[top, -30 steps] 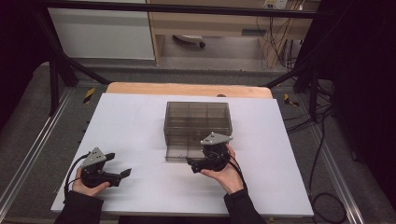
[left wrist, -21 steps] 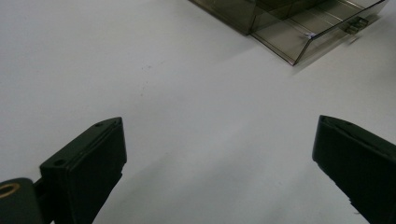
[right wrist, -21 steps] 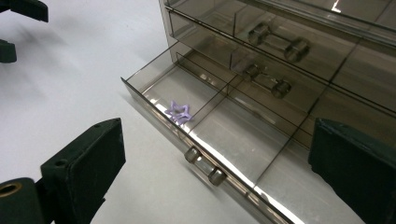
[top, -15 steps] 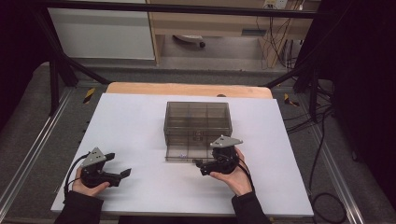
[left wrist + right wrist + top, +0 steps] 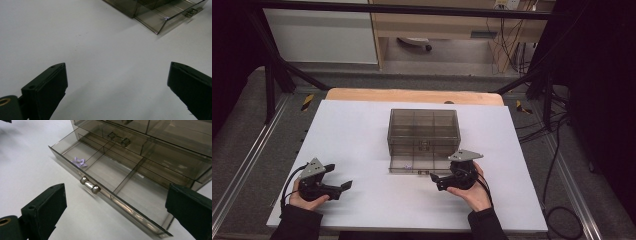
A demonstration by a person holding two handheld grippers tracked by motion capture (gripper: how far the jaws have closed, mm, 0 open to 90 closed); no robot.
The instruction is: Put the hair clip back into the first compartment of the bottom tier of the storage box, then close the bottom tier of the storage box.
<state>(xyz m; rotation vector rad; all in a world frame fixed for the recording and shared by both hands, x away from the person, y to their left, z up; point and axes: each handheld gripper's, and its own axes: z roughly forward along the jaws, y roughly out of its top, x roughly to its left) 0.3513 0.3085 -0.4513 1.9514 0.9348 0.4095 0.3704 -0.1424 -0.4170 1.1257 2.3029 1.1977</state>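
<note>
A smoky see-through drawer box stands mid-table. Its bottom drawer is pulled out toward me, with a small purple piece in its left compartment. In the right gripper view the drawer has divided compartments, a metal handle on its front, and the purple piece. My right gripper is open just right of the drawer's front, holding nothing; its jaws frame the drawer. My left gripper rests open at the front left, well apart from the box.
The white tabletop has bare room on both sides of the box and along the front. A wooden strip runs behind it. Black frame bars and cables lie off the table's edges.
My right gripper has drawn back from the drawer front, moving right and toward me. The drawer stays pulled out. The left gripper has not moved.
</note>
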